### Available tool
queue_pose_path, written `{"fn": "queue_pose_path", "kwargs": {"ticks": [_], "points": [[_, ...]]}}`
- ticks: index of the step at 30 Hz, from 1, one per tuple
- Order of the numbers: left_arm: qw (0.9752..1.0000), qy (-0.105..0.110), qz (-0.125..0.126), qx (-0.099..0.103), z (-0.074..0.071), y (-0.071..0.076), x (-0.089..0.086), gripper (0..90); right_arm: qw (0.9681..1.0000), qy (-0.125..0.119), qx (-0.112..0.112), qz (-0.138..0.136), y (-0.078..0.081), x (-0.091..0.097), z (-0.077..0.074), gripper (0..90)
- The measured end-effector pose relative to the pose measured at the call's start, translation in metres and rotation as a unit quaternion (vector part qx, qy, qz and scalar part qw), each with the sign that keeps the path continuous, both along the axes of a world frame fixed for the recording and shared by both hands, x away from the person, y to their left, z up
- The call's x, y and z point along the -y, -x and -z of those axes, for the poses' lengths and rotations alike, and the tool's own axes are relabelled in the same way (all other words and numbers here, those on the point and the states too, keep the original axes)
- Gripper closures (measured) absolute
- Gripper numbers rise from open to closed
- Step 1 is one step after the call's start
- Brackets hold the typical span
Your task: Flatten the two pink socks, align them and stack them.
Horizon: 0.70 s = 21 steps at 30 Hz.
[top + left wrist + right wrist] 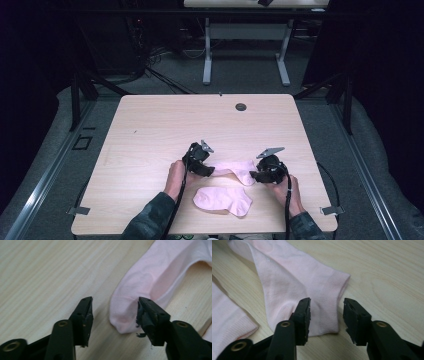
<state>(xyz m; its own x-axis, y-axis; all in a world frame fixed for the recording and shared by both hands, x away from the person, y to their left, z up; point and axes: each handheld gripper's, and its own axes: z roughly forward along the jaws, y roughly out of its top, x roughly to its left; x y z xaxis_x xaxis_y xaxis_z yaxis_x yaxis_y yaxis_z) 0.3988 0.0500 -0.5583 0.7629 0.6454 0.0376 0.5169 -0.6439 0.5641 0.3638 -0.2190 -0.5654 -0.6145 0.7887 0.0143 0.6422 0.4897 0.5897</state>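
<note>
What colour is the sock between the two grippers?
Pale pink, with a ribbed cuff band; the sock shows best in the right gripper view.

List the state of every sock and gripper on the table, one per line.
Far pink sock: flat on the table, between the grippers, ungrasped.
Near pink sock: lying flat, untouched.
Left gripper: open, jaws astride the far sock's toe end.
Right gripper: open, jaws over the far sock's ribbed cuff.

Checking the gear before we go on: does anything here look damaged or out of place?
One thing: the pad on the left gripper's jaw by the far sock looks frayed, with a torn shred curling off its lower edge. Both pink socks lie flat on the table, and the right gripper looks sound.
</note>
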Motion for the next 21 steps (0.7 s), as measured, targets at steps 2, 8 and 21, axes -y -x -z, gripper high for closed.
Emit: {"fn": "queue_pose_path", "kwargs": {"ticks": [2,8,21], "points": [[1.0000,-0.003,0.002,-0.004,0.0016,0.0000,0.0008,51.5,1.0000,-0.009,0.000,-0.001,0.0002,-0.0011,0.0004,61.1],[0.9999,-0.004,0.014,-0.010,0.0019,0.0007,0.0019,64.2,0.9999,-0.011,-0.003,-0.003,0.0008,-0.0027,0.0005,69.4],[0.9993,0.020,0.018,-0.026,0.0042,-0.0022,-0.0025,83.2,0.9998,-0.020,-0.007,0.001,-0.0003,-0.0014,0.0009,75.0]]}}
